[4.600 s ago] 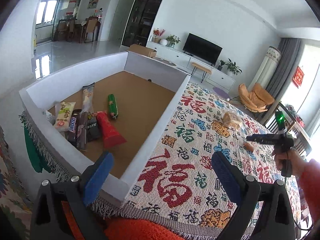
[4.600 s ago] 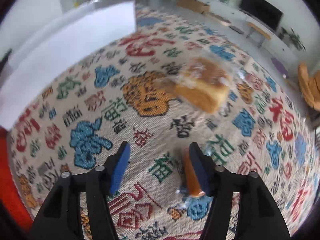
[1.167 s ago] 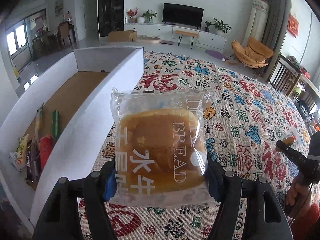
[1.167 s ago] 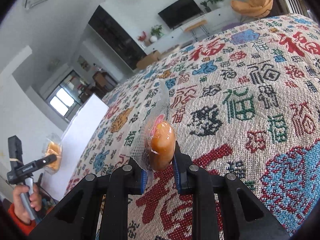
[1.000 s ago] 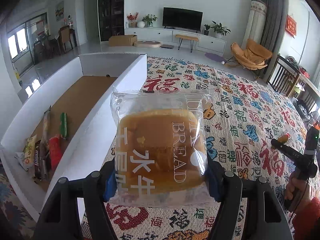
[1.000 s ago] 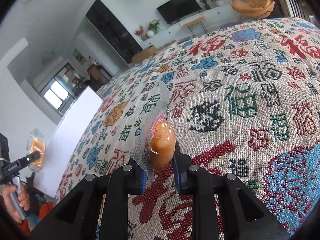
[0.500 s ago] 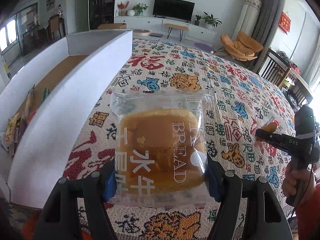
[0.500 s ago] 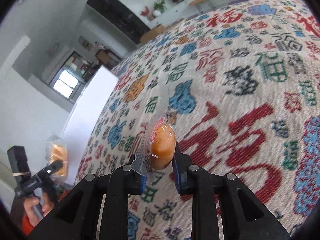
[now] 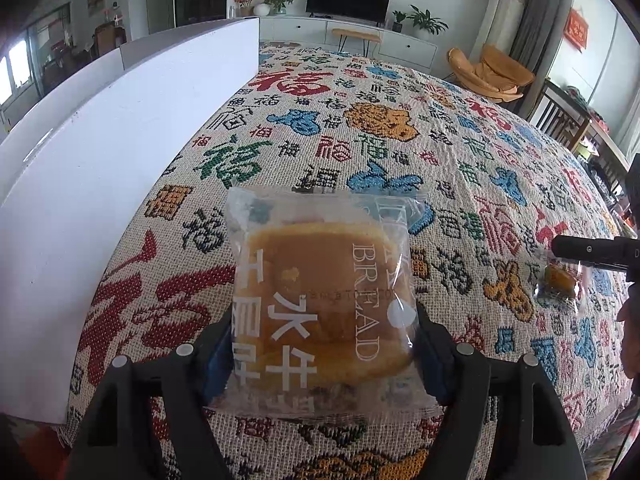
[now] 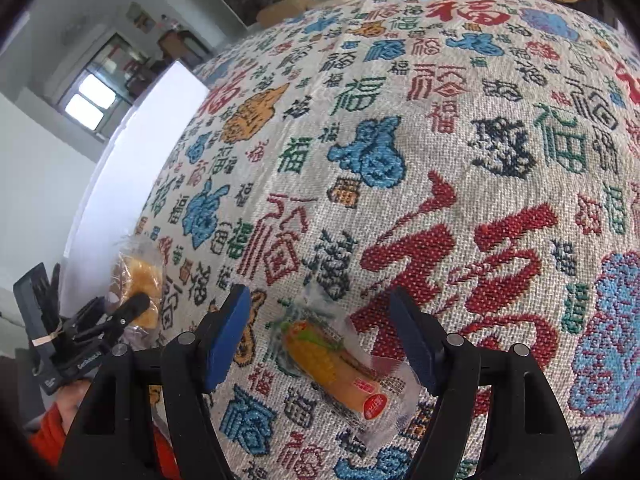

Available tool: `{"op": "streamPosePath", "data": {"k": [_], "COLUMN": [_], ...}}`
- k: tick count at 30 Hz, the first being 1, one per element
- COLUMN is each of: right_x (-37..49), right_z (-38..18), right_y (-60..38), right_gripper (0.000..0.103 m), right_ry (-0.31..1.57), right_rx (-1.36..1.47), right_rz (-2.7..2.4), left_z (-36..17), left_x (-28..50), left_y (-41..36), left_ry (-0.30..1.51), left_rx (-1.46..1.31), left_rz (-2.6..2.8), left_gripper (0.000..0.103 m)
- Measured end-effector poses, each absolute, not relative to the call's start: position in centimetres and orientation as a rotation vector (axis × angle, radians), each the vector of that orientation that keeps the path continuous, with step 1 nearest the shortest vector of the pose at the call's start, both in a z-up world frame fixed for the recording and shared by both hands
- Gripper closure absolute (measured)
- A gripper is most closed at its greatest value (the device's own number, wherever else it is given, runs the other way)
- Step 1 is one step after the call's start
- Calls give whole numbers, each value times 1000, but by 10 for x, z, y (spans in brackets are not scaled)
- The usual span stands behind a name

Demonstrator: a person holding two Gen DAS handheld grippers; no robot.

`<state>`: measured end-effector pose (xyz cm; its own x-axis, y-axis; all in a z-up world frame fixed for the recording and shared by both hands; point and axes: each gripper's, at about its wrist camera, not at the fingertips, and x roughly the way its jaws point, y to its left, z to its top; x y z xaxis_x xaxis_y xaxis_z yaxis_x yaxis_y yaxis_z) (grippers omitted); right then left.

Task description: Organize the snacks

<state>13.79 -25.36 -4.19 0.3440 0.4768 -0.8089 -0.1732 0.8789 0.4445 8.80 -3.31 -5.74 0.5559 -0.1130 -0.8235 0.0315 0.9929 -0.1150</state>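
My left gripper (image 9: 320, 356) is shut on a clear bag of golden bread (image 9: 320, 300), held low over the patterned cloth near the table's front edge. The white box wall (image 9: 120, 128) stands to its left. My right gripper (image 10: 320, 344) is open, and a small wrapped orange sausage snack (image 10: 340, 360) lies on the cloth between its fingers. That snack also shows in the left wrist view (image 9: 560, 280), under the right gripper's finger (image 9: 588, 248). The right wrist view shows the left gripper (image 10: 120, 316) with the bread (image 10: 140, 284).
The patterned cloth (image 9: 380, 128) covers the table. The white box wall (image 10: 132, 168) runs along the table's left side. Behind are a TV cabinet (image 9: 352, 36) and an orange chair (image 9: 492, 76).
My right gripper has opened and let go of the sausage snack, which now lies on the cloth. My left gripper has come down lower with the bread, beside the box wall.
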Motion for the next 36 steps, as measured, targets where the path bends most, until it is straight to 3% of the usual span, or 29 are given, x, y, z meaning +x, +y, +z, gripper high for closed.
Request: {"op": "streamPosePath", "data": {"k": [8, 14, 20, 21, 23, 36], "right_x": [111, 89, 122, 126, 131, 119], "right_z": [-7, -30, -46, -47, -46, -28], "right_y": [-226, -195, -199, -199, -195, -195], "right_gripper": [28, 29, 33, 45, 54, 56], "right_ry": [1084, 1118, 1211, 1231, 1262, 1235], "right_rx": [-210, -672, -621, -596, -552, -324], "right_rz": [467, 620, 677, 683, 690, 583], "left_z": [-68, -76, -75, -75, -75, -67], "left_x": [96, 97, 95, 94, 95, 95], "left_y": [-37, -55, -52, -52, -52, -23], "left_ry": [1012, 1031, 1029, 1029, 1029, 997], "left_rx": [-72, 39, 32, 32, 32, -168], "left_rz": [-97, -86, -84, -84, -84, -107], "left_gripper": [13, 0, 0, 0, 0, 1]}}
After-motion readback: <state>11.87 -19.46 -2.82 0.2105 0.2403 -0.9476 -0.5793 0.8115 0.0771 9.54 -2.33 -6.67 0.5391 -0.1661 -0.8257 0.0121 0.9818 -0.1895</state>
